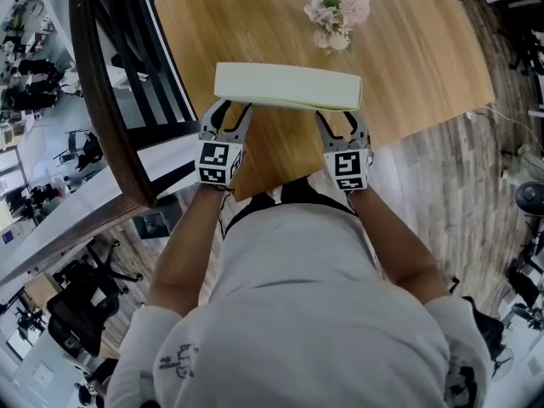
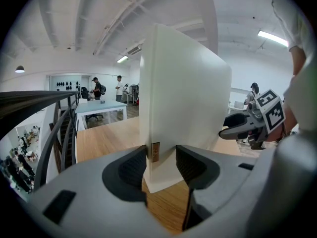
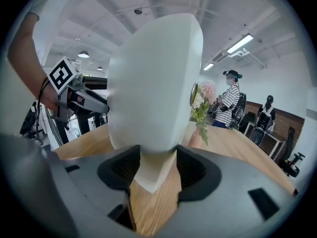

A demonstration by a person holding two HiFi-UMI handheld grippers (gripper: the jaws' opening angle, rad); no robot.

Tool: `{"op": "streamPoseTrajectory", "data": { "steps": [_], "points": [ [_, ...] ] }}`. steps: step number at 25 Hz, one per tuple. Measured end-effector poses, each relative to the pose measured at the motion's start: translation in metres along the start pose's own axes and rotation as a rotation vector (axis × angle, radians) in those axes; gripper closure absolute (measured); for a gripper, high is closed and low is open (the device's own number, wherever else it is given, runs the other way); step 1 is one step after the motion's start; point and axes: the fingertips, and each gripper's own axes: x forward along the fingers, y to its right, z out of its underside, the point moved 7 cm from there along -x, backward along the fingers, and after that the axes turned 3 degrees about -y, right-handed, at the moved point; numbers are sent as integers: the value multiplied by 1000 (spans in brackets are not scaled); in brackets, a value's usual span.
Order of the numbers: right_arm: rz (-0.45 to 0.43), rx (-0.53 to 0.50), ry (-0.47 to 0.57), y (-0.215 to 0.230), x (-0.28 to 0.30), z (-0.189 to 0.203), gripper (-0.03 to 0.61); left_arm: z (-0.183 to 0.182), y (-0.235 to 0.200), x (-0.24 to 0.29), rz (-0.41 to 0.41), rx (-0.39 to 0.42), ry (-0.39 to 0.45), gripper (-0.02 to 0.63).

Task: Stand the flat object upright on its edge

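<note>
A white, book-shaped flat object point(image 1: 287, 86) stands upright on its long edge on the wooden table point(image 1: 416, 75). My left gripper point(image 1: 229, 106) holds its left end and my right gripper point(image 1: 342, 116) its right end, both reaching in from the near table edge. In the left gripper view the object point(image 2: 183, 98) rises tall between the jaws of the left gripper point(image 2: 162, 158), both pads against its faces. In the right gripper view the object point(image 3: 153, 83) sits pinched the same way in the right gripper point(image 3: 153, 163). Its lower corner rests on the wood.
A small bunch of pink flowers point(image 1: 337, 15) stands behind the object at the table's far side. A dark stair railing point(image 1: 102, 100) runs along the table's left edge. The near table edge lies just below the grippers. People stand far off in the room.
</note>
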Motion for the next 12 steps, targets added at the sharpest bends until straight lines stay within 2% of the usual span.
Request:
{"op": "streamPoseTrajectory", "data": {
  "steps": [12],
  "points": [
    [-20,47,6,2,0,2,324,0,-3,2,28,16,13,420]
  ]
}}
